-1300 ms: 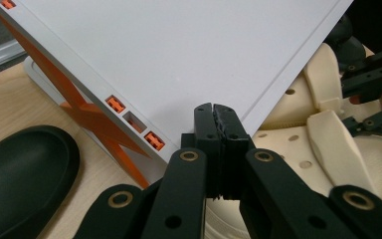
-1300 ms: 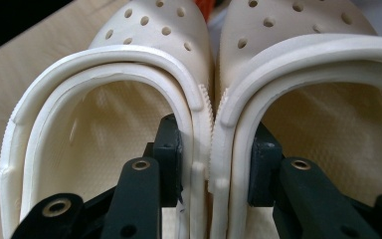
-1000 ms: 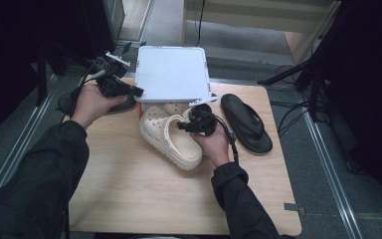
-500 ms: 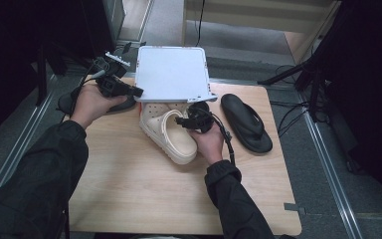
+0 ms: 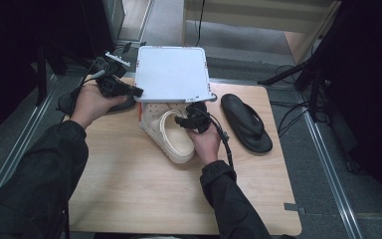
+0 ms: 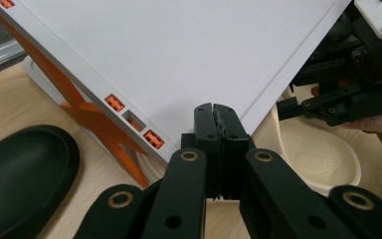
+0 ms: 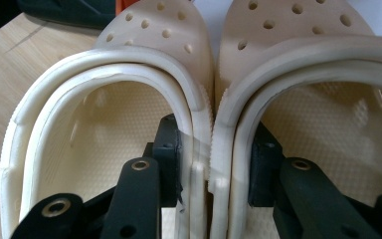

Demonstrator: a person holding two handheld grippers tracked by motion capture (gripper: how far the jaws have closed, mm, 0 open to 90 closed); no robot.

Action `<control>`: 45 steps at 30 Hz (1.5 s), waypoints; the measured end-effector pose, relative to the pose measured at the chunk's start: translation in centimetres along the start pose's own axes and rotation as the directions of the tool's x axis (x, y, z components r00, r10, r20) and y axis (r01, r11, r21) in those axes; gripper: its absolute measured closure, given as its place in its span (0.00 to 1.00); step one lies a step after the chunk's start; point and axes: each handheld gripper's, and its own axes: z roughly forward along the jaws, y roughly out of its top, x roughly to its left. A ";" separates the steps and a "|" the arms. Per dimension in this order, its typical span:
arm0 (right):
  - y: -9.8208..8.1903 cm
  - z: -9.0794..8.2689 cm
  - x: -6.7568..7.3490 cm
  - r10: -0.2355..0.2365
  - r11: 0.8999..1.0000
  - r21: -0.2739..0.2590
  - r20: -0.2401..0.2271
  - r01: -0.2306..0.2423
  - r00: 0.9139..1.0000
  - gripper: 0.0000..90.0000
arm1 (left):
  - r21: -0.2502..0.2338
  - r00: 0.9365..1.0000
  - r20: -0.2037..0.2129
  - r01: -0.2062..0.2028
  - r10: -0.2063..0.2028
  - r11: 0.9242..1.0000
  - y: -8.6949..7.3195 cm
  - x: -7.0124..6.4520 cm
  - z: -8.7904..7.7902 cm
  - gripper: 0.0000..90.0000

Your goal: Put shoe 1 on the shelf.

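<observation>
A pair of cream clogs lies mid-table, toes under the raised white lid. My right gripper has one jaw inside each clog and is shut on their two touching side walls. In the right gripper view it pinches the left clog against the right clog. My left gripper is shut on the lid's near left edge. In the left gripper view its jaws meet on the edge of the white lid, above orange latches.
A black flip-flop lies right of the clogs. Another black sandal sits at the table's left edge under my left hand, also in the left gripper view. Bare wooden table spreads toward the person. Cables trail on the floor at the right.
My right hand has shifted the clogs slightly left and toward the box. The left gripper and lid have stayed put.
</observation>
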 end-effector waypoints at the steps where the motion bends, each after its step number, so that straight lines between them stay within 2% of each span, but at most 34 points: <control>1: 0.0 0.0 0.0 0.008 1.000 -0.004 0.004 -0.008 1.000 0.74 | 0.000 1.000 0.000 0.000 0.000 1.000 0.0 0.0 0.0 1.00; 11: -0.1 0.4 0.5 0.044 0.999 -0.026 0.045 -0.043 0.998 0.74 | 0.000 1.000 0.001 -0.001 0.001 1.000 0.0 0.0 0.0 1.00; 14: 0.0 0.3 0.6 0.056 0.997 -0.049 0.053 -0.053 0.997 0.74 | -0.002 1.000 0.001 0.000 0.000 1.000 0.0 0.0 0.0 1.00; 19: -0.2 0.8 1.2 0.032 0.999 -0.046 0.084 -0.028 0.996 0.73 | -0.001 1.000 -0.001 -0.001 0.001 1.000 0.0 0.0 0.0 1.00; 21: -0.3 0.8 1.2 0.031 0.999 -0.045 0.080 -0.028 0.996 0.72 | -0.002 1.000 0.000 0.000 0.000 1.000 0.0 0.0 0.0 1.00; 24: -0.5 0.7 0.8 0.053 0.998 -0.043 0.051 -0.051 0.997 0.67 | -0.001 1.000 -0.002 -0.002 0.002 1.000 0.0 0.0 0.0 1.00; 28: -0.5 0.5 1.1 0.033 0.999 -0.040 0.054 -0.031 0.998 0.62 | 0.000 1.000 -0.001 -0.001 0.001 1.000 0.0 0.0 0.0 1.00; 30: -0.4 0.3 1.1 0.045 0.998 -0.039 0.043 -0.043 0.998 0.60 | -0.001 1.000 -0.003 0.000 0.000 1.000 0.0 -0.1 0.0 1.00; 35: -0.6 -0.7 0.9 0.056 0.998 -0.038 0.016 -0.056 0.998 0.60 | 0.001 1.000 -0.001 0.000 0.000 1.000 0.0 0.0 0.0 1.00; 40: -0.8 -2.2 0.7 0.036 0.998 -0.052 0.013 -0.036 0.999 0.63 | 0.002 1.000 -0.003 0.001 -0.001 1.000 0.0 -0.1 0.0 1.00; 43: -0.9 -3.3 0.6 0.024 0.998 -0.051 0.007 -0.023 1.000 0.71 | 0.002 1.000 -0.004 0.001 -0.001 1.000 0.0 -0.1 0.0 1.00; 45: -1.2 -4.1 0.5 0.025 0.998 -0.058 -0.018 -0.026 1.000 0.80 | 0.003 1.000 -0.002 0.002 -0.002 1.000 0.0 -0.1 0.0 1.00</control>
